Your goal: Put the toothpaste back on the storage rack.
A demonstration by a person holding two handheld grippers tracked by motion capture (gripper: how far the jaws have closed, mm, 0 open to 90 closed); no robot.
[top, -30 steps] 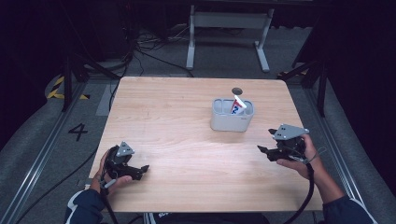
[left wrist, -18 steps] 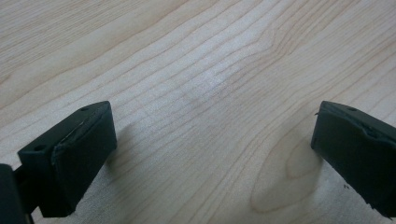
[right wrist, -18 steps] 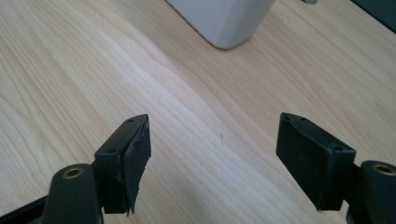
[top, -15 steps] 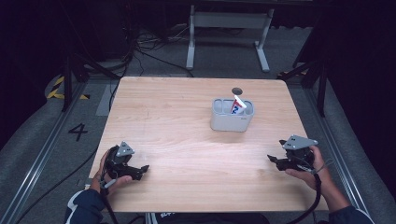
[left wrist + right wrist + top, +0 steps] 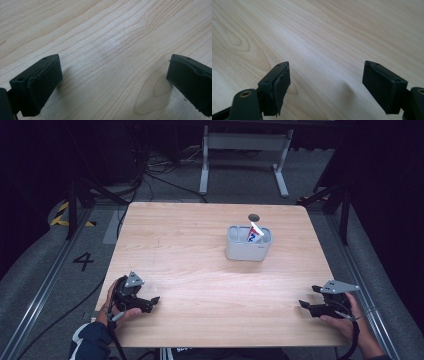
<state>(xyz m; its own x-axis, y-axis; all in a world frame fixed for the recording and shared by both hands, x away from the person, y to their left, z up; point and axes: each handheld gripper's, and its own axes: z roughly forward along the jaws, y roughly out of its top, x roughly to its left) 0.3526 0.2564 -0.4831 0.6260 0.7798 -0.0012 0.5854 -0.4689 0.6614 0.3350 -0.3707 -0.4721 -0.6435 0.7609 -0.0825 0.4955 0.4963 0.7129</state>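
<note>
I am resting my left tongs (image 5: pixel 154 301) and right tongs (image 5: pixel 303 304) low at the near corners of the table (image 5: pixel 190 250) — both gaping wide, holding nothing — probably keeping clear of the grey holder (image 5: pixel 248 250) standing mid-table, a white packet (image 5: pixel 254 233) poking out of it.

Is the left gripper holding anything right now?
No, in the left gripper view the left gripper has its jaws spread wide apart with only bare wooden table between them.

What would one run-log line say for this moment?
left gripper: jaws open, empty | right gripper: jaws open, empty | grey plastic holder: mid-table, white tube inside
</note>
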